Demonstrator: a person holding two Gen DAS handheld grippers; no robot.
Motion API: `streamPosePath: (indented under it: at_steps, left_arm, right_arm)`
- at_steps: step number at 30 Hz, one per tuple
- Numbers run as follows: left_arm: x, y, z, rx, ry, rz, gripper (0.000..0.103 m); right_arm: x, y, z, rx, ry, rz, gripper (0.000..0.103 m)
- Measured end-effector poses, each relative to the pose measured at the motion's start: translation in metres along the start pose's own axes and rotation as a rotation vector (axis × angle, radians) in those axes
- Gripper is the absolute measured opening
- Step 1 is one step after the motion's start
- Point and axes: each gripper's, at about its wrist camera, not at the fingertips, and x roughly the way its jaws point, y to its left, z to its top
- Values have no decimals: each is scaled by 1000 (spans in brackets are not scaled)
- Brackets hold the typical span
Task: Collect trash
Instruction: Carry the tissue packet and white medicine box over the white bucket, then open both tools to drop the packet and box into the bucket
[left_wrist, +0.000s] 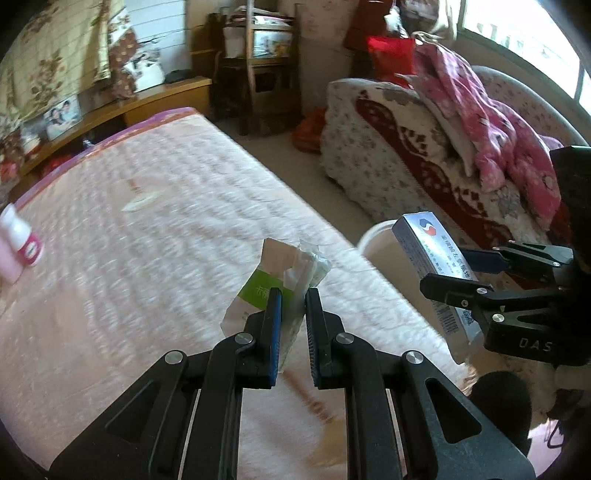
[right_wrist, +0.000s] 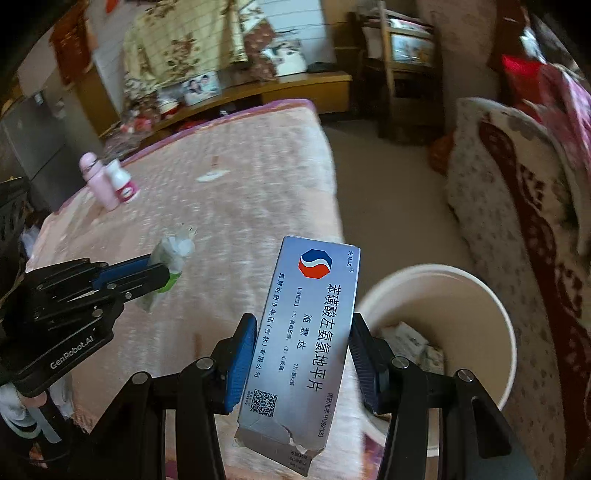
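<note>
My left gripper is shut on a crumpled white and green wrapper, held above the pink bed cover. The same wrapper and left gripper show at the left of the right wrist view. My right gripper is shut on a silver medicine box with a torn lower end, just left of a white bin. In the left wrist view the box sits in the right gripper in front of the bin.
A pink bottle and a white bottle with a pink label stand on the bed's far left. Paper litter lies inside the bin. A sofa with floral covers stands right of the bin, and wooden shelves stand at the back.
</note>
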Motion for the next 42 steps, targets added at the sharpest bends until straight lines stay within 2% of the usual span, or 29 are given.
streamPosePath:
  at_steps: [8,19,32,37,39,41,42]
  left_arm:
    - [21,-46,12,44,15,-54,10]
    - [52,-91,19,65,51,-138,10]
    - [62,-105,20,47,11,-192,12]
    - [63,-110,21,46,9,-227,21]
    - [62,-112,22,47,-1,-235,35]
    - [59,-110,21,48,-18,-234,45]
    - [57,-109,21,45,-27,-227,46]
  right_arm:
    - [-4,-49,-15,71,6,-46,49]
    - [1,-93,-34,150,32,-93,49]
    - [17,-124,-49,223,62,-135,49]
    - [20,-131,-51,244,63,-143,51]
    - [21,-133,-52,251,65,-145,52]
    - [20,-135,-53,257,66,-147,54]
    - [20,-134,-54,258,65,-148,56]
